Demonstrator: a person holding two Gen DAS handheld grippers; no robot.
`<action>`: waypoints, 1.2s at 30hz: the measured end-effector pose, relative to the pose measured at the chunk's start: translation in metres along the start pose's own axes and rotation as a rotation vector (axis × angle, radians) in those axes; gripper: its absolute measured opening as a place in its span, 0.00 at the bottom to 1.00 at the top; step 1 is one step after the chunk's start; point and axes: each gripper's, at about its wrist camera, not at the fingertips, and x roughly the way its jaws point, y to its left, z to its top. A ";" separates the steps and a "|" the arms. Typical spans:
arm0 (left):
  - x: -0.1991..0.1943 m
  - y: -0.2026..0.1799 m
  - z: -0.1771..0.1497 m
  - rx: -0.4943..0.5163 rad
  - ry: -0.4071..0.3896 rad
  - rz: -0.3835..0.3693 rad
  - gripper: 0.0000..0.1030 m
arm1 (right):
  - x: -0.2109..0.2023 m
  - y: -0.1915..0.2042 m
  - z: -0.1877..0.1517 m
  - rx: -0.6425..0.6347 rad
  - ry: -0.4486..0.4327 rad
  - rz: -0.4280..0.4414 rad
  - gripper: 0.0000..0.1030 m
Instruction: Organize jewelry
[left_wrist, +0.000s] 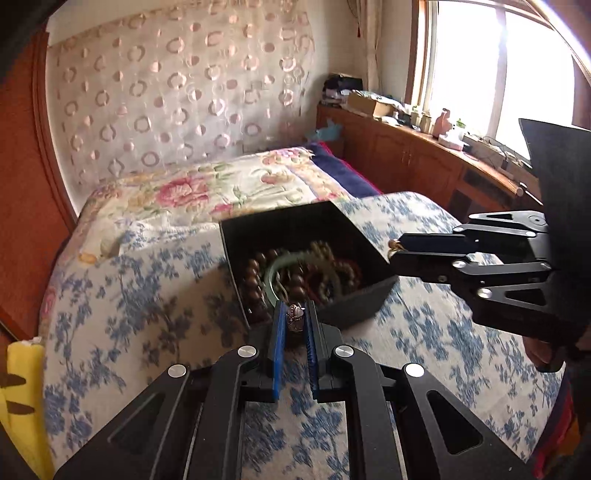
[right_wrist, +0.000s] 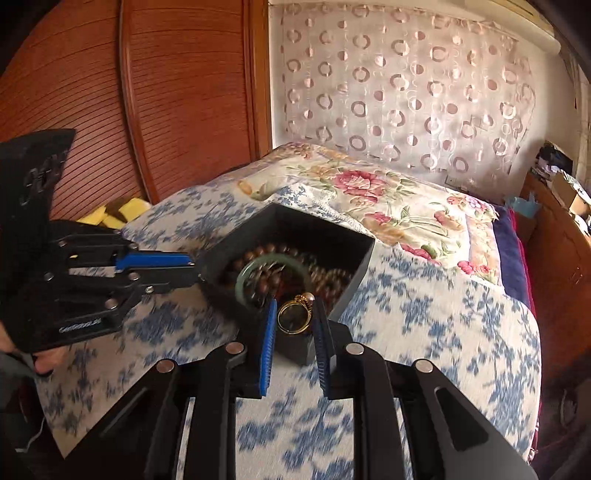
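Up close, we see the left gripper (left_wrist: 294, 314) with its ribbed blue pads (left_wrist: 277, 354) drawn narrow around a small ring (left_wrist: 295, 318) with a pale, pinkish stone, pinched at the tips just over the near rim of the black box (left_wrist: 354, 306). Our right gripper (right_wrist: 295, 312) holds a gold ring (right_wrist: 293, 314), a smooth round band with a small pearl-like bead at its top, clamped between its blue pads at the box's near corner. Both tools are matte black metal with silver rivets.

Inside the square, dark-walled box lies a tangle of jewelry: a glossy pale-green jade bangle (right_wrist: 271, 271), strands of round brown wooden beads (left_wrist: 255, 280) and a reddish bead string (left_wrist: 345, 267), somewhat blurred. We find the box resting on a blue-flowered white quilt (left_wrist: 147, 295), soft and slightly rumpled. Beyond it lies a rose-patterned cover (right_wrist: 388, 199), then a sheer curtain (right_wrist: 406, 81) with circle motifs and a ribbed wooden panel (right_wrist: 177, 92).
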 end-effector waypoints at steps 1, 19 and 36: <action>0.002 0.004 0.004 -0.009 0.000 -0.002 0.09 | 0.003 -0.002 0.003 0.005 0.005 0.001 0.21; 0.019 0.019 0.023 -0.053 -0.018 -0.005 0.21 | -0.001 -0.013 0.000 0.083 -0.020 -0.003 0.22; -0.047 -0.005 -0.008 -0.048 -0.114 0.134 0.84 | -0.083 -0.001 -0.041 0.151 -0.145 -0.058 0.39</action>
